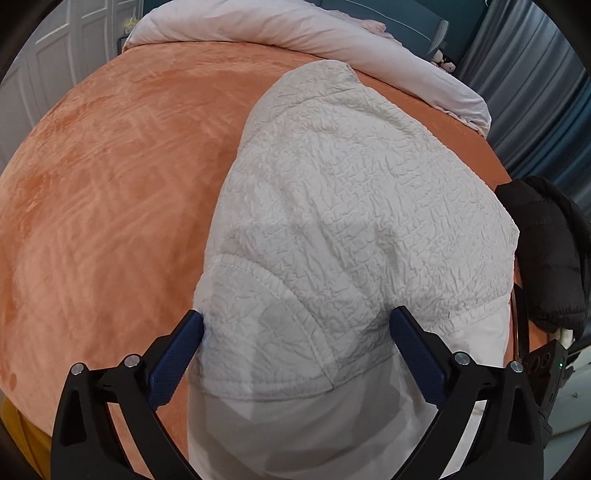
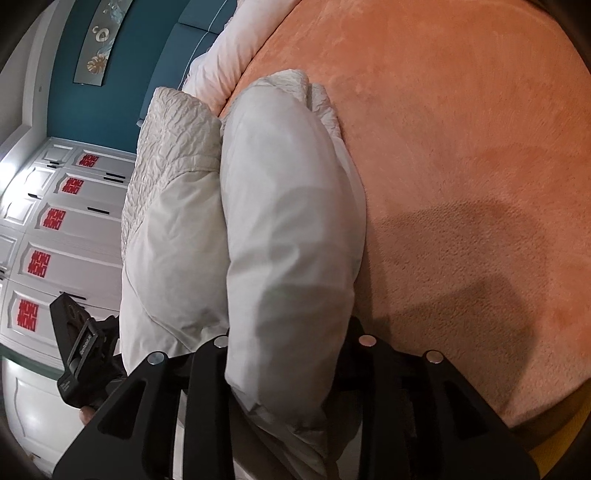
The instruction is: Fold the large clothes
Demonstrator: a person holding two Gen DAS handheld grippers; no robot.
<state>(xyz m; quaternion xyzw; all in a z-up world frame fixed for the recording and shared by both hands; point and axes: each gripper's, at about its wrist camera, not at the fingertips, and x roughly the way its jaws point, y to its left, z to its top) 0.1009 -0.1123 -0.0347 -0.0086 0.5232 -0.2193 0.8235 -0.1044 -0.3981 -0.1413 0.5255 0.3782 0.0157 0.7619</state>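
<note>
A large white quilted jacket (image 1: 351, 206) lies on the orange bed cover (image 1: 110, 206). My left gripper (image 1: 295, 332) stands with its blue-padded fingers (image 1: 173, 362) wide apart, straddling a thick fold of the jacket's near end; I cannot tell whether they press it. In the right wrist view, my right gripper (image 2: 288, 354) is shut on a smooth puffy fold of the same jacket (image 2: 291, 229), which hides its fingertips. The left gripper's black body (image 2: 85, 354) shows at the lower left of that view.
A pale pink duvet (image 1: 295, 33) lies rolled along the head of the bed. A black puffy garment (image 1: 546, 251) sits at the bed's right edge. White wardrobe doors with red stickers (image 2: 48, 218) and a teal wall stand beyond.
</note>
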